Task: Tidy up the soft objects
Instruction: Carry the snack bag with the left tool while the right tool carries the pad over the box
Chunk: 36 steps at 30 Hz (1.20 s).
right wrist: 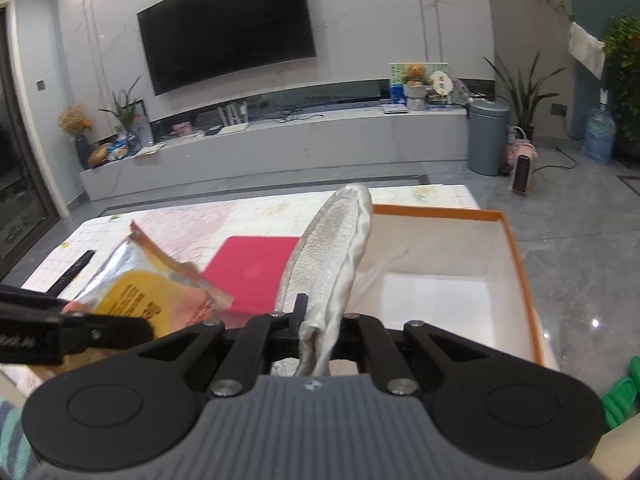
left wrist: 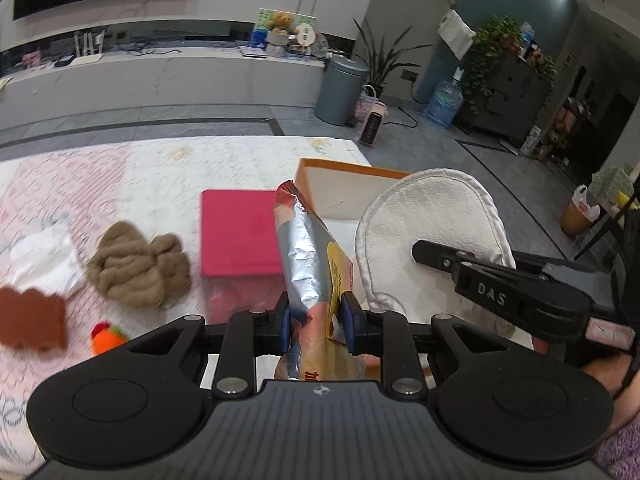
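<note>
My left gripper (left wrist: 316, 320) is shut on a foil snack bag (left wrist: 308, 256), orange and silver, held above the mat; the bag also shows in the right wrist view (right wrist: 140, 296). My right gripper (right wrist: 320, 320) is shut on a white padded oval cloth (right wrist: 336, 256), held upright beside the orange-rimmed open box (right wrist: 516, 256). The cloth also shows in the left wrist view (left wrist: 432, 224). A pink box (left wrist: 240, 236) lies on the mat between both. A tan knit cloth (left wrist: 140, 268), a white cloth (left wrist: 44, 260), a brown sponge-like piece (left wrist: 32, 320) and an orange toy (left wrist: 108, 338) lie at the left.
The patterned mat (left wrist: 160, 172) covers a low table. A grey bin (left wrist: 340, 88), a small heater (left wrist: 372, 126) and a water bottle (left wrist: 442, 104) stand on the floor behind. A TV bench (right wrist: 280, 148) runs along the wall. Something green (right wrist: 624, 392) lies at the right.
</note>
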Each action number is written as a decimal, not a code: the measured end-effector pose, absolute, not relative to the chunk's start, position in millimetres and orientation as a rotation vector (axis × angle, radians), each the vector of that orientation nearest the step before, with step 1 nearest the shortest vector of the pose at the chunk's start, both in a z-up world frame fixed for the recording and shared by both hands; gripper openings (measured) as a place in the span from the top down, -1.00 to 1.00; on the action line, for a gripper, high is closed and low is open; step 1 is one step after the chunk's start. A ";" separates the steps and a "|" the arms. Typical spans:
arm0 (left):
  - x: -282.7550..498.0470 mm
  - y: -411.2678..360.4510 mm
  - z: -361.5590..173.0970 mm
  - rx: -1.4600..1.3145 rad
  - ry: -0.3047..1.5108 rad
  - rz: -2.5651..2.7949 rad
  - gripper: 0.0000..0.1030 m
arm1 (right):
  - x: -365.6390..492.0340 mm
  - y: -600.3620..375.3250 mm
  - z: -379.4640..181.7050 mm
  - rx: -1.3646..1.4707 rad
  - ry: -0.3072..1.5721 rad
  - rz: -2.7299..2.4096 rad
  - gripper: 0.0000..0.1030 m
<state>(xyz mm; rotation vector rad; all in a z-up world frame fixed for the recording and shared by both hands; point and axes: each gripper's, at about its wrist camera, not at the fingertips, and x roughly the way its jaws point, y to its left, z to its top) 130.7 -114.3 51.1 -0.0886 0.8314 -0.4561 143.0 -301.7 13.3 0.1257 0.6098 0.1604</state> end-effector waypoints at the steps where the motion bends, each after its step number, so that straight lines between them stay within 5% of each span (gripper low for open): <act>1: 135.5 -120.5 51.2 -0.080 0.833 -0.462 0.46 | 148.6 -307.6 12.6 0.125 0.614 0.149 0.96; 36: 253.1 -264.2 -39.0 0.202 1.091 -0.485 0.46 | 263.4 -391.7 -72.7 -0.151 0.902 -0.011 0.93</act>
